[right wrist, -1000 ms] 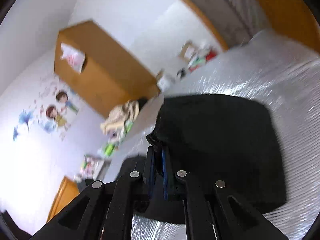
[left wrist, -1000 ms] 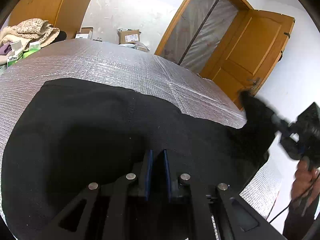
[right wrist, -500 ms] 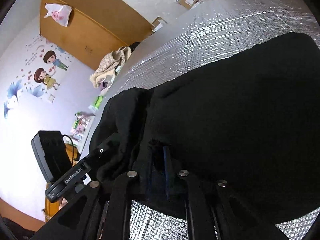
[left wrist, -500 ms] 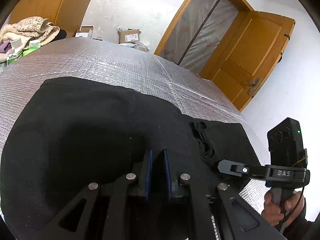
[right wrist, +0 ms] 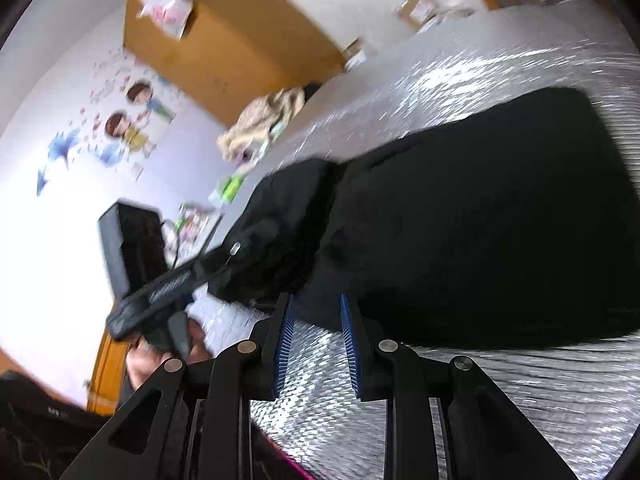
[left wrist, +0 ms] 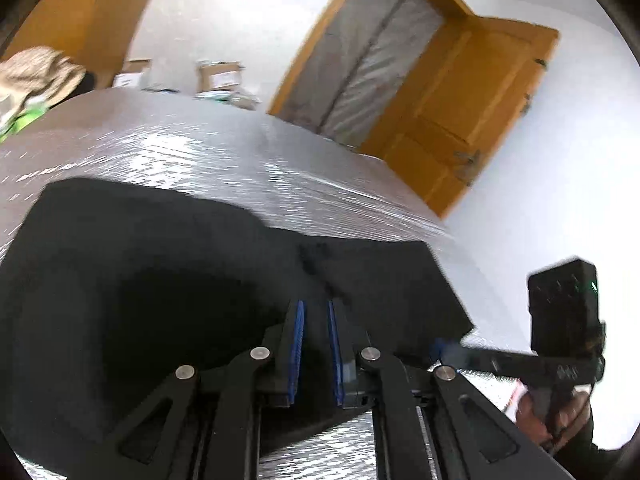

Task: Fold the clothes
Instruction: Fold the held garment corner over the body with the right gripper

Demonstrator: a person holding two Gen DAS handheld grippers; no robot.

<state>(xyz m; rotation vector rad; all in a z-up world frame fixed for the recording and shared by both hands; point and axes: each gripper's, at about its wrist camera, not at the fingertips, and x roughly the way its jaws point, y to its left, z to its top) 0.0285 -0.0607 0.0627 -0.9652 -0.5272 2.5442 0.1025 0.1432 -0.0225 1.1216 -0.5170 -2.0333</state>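
Note:
A black garment [left wrist: 140, 280] lies spread on the silver quilted surface [left wrist: 200, 152]; its right part is folded over as a flap [left wrist: 392, 280]. My left gripper [left wrist: 315, 306] is shut on a bunched fold of the garment and holds it a little above the surface; the right wrist view shows that gripper [right wrist: 236, 248] buried in the bunch of cloth. My right gripper [right wrist: 316, 304] sits just off the garment's [right wrist: 480, 220] near edge. Its jaws are opening, with only the silver surface showing between the blue pads. In the left wrist view the right gripper [left wrist: 438, 350] is at the flap's corner.
A wooden door [left wrist: 460, 120] stands open behind the surface, with cardboard boxes [left wrist: 220, 74] on the floor. A heap of beige clothes [right wrist: 264, 120] lies at the far edge beside a wooden wardrobe [right wrist: 240, 52]. A hand [left wrist: 552, 420] grips the right tool.
The right gripper carried the garment's corner over, laid it down as a flap, let go and drew back to the near edge. The left gripper rose slightly with its fold.

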